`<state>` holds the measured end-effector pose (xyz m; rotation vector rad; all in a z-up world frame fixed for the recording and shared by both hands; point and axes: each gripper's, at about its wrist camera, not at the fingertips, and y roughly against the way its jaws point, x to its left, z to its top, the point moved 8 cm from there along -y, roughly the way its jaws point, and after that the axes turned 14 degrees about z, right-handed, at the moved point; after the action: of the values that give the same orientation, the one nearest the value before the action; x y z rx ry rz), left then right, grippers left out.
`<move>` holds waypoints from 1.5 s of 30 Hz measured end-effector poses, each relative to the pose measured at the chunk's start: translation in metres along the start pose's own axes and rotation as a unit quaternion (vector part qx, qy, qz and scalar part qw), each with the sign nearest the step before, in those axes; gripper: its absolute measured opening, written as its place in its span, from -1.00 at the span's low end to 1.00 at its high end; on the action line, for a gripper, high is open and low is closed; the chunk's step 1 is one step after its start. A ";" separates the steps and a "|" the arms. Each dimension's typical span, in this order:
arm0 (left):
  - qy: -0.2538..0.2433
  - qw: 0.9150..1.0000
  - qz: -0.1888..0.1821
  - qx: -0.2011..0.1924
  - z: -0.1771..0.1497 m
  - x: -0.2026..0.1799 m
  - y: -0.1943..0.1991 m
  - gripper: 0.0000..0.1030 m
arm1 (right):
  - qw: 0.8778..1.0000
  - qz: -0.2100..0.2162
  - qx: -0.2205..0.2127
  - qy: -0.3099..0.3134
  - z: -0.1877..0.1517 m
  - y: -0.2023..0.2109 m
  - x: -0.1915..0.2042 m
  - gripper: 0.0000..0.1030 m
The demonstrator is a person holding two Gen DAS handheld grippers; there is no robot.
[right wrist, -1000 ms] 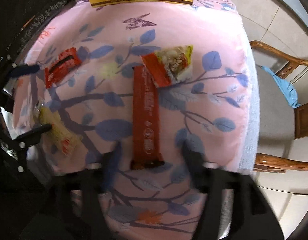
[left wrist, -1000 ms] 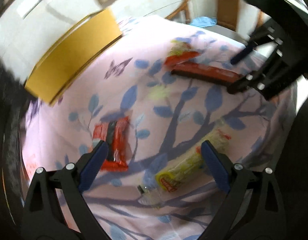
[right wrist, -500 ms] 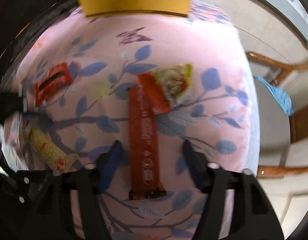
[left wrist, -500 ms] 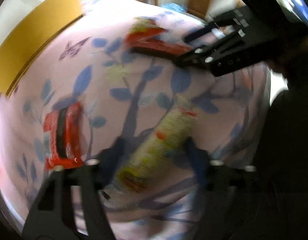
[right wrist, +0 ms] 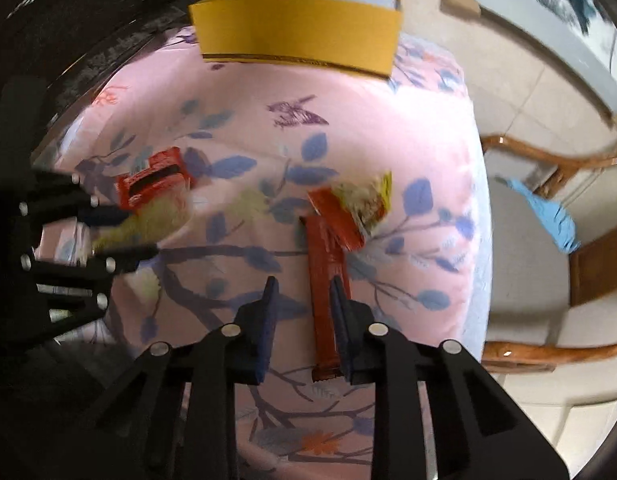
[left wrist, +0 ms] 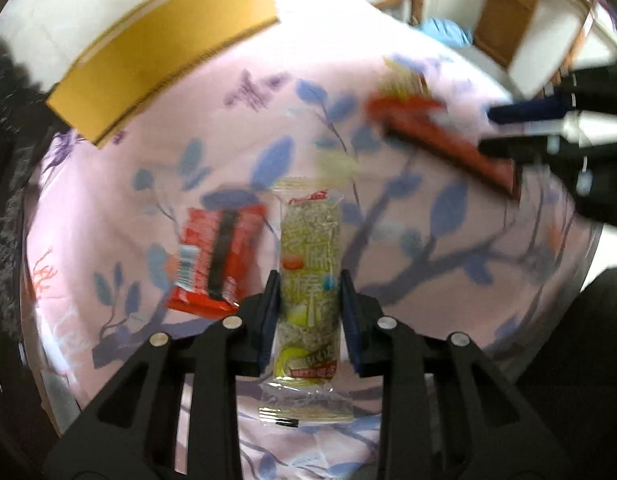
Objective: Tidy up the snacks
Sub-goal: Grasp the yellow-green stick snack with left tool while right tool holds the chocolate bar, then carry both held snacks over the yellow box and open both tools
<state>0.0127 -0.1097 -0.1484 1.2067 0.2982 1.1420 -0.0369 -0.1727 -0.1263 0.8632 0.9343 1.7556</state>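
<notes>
My left gripper [left wrist: 308, 300] is shut on a long yellow-green snack bar [left wrist: 310, 248], held lengthwise between its fingers above the pink floral cloth [left wrist: 108, 184]. A small red wrapper [left wrist: 216, 256] lies just left of it. My right gripper [right wrist: 302, 300] is partly closed over the near end of a long dark-red bar [right wrist: 326, 264]; the bar lies against the right finger with a gap on the left. A red and yellow snack bag [right wrist: 354, 210] lies at the bar's far end. The left gripper also shows in the right wrist view [right wrist: 120, 232].
A yellow cardboard box [right wrist: 296, 30] stands at the far edge of the table, also in the left wrist view [left wrist: 164, 52]. A wooden chair [right wrist: 548, 240] with a blue cloth [right wrist: 548, 216] stands right of the table.
My left gripper swung over the yellow-green bar and closed on it. My right gripper moved forward over the dark-red bar and narrowed its fingers.
</notes>
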 end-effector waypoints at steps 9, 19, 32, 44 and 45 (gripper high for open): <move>0.033 0.998 0.047 -0.020 0.016 0.035 0.037 -0.44 | 0.997 0.038 -0.049 -0.036 0.040 0.033 -0.003 -0.49; 0.087 0.991 0.084 -0.059 0.046 0.100 0.055 -0.44 | 0.995 0.014 -0.093 0.016 0.080 0.057 0.002 -0.47; 0.096 0.993 0.060 -0.046 0.035 0.119 0.038 -0.43 | 0.996 -0.057 -0.030 -0.056 -0.014 -0.049 -0.032 0.40; 0.083 0.995 0.046 -0.038 0.015 0.142 -0.006 0.04 | 0.986 0.021 -0.046 -0.159 0.011 -0.010 -0.009 -0.53; 0.080 0.994 0.065 -0.027 0.009 0.152 -0.020 0.09 | 0.982 0.036 -0.072 -0.168 0.020 0.003 -0.005 -0.53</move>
<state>0.0990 0.0106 -0.1066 1.1024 0.3109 1.3547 -0.0194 -0.1737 -0.1156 1.0671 0.5539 1.6476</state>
